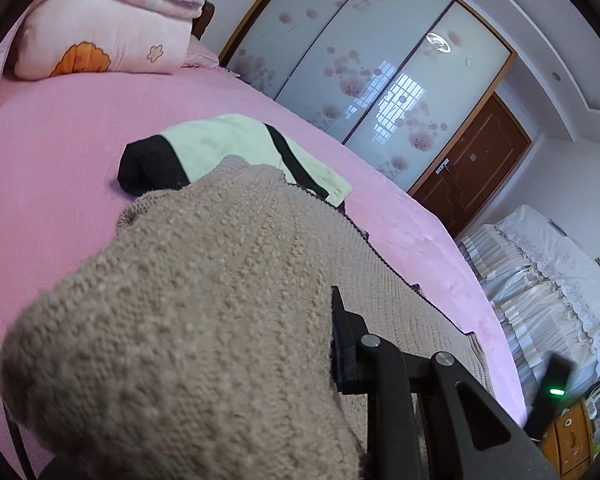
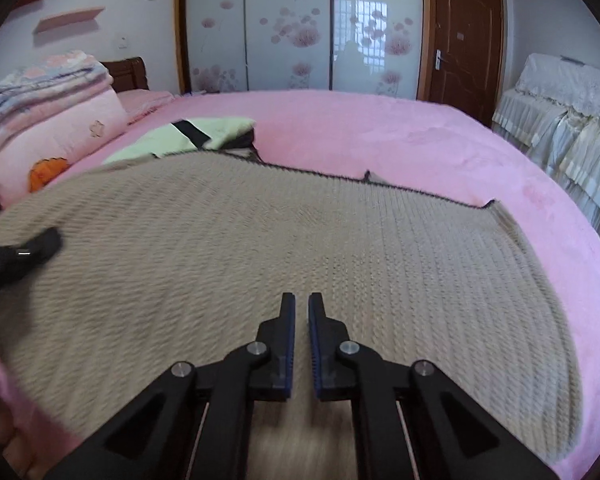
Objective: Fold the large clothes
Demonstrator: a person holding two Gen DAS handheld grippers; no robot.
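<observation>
Here the beige knitted sweater (image 2: 284, 240) lies spread flat on the pink bed cover (image 2: 400, 136), and it covers most of the near part of the bed. Its far edge has a thin dark trim.

The right gripper (image 2: 301, 312) is above the middle of the sweater, near its front edge. Its jaws are almost together, with only a narrow slit between them, and no cloth is inside; they are closed on nothing. The knit is under the fingertips, but I cannot tell if they touch it.

The left gripper (image 2: 40, 244) is at the left side of the sweater. In the left wrist view a thick fold of the sweater (image 1: 180, 312) rises in front of the camera and hides one finger fully. The other finger (image 1: 342, 344) presses against the side of this fold, so the jaws are clenched on the sweater and hold this part lifted from the bed.

Behind the sweater, a pale green garment with black bands (image 1: 236, 148) lies on the bed cover, and the sweater's far corner overlaps it. A pile of folded pink quilts (image 2: 52, 120) stands at the head of the bed.
</observation>
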